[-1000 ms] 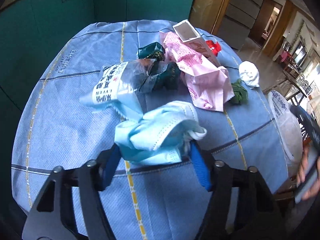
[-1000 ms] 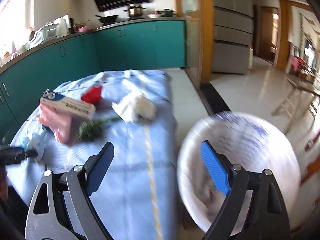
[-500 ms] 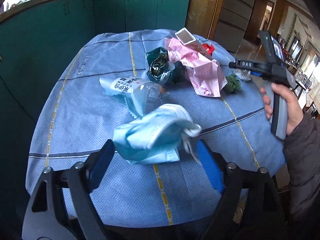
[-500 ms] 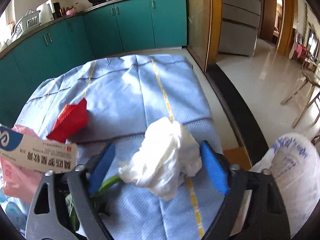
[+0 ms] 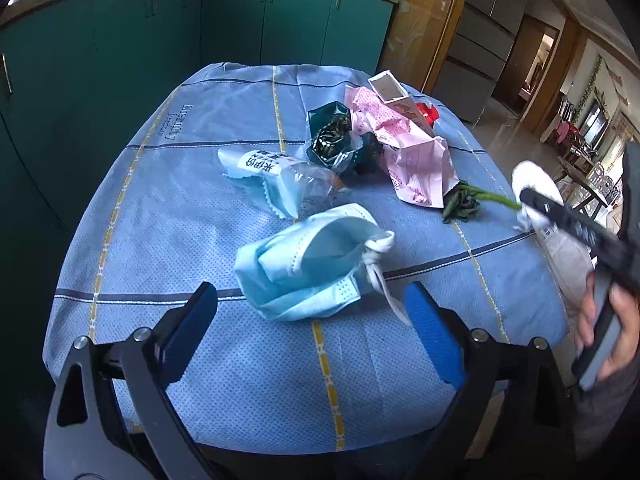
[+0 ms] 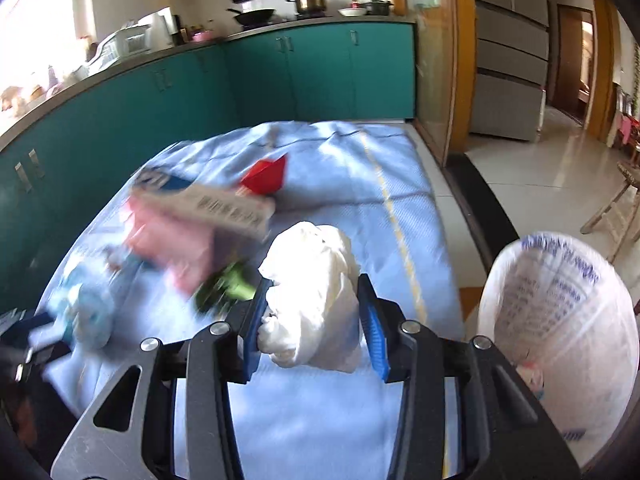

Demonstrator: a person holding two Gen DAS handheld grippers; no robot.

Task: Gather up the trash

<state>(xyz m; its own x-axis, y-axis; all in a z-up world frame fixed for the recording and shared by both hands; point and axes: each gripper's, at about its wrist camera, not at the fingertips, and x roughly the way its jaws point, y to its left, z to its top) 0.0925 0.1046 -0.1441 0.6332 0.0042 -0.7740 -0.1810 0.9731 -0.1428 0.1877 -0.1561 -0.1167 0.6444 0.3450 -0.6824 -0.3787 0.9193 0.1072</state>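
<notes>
A crumpled light-blue face mask (image 5: 308, 264) lies loose on the blue tablecloth (image 5: 180, 208). My left gripper (image 5: 308, 294) stands just behind the mask, jaws wide and still opening, pads clear of it. My right gripper (image 6: 312, 292) is closing on a white tissue wad (image 6: 316, 272), and both blue pads touch its sides. In the left wrist view that tissue wad (image 5: 534, 182) shows at the table's right edge, with the right gripper's black finger across it and a hand (image 5: 612, 344) on the handle.
Near the far middle lie a pink wrapper (image 5: 412, 152), an open carton (image 5: 390, 88), a red scrap (image 5: 426, 110), a dark green wrapper (image 5: 336, 136), a clear printed packet (image 5: 276, 176) and a green stalk (image 5: 464, 204). A white bag-lined bin (image 6: 560, 320) stands off the table's right side.
The left gripper let go of the mask, opened wide and drew back from it. The right gripper swung from the bin to the tissue wad and closed round it.
</notes>
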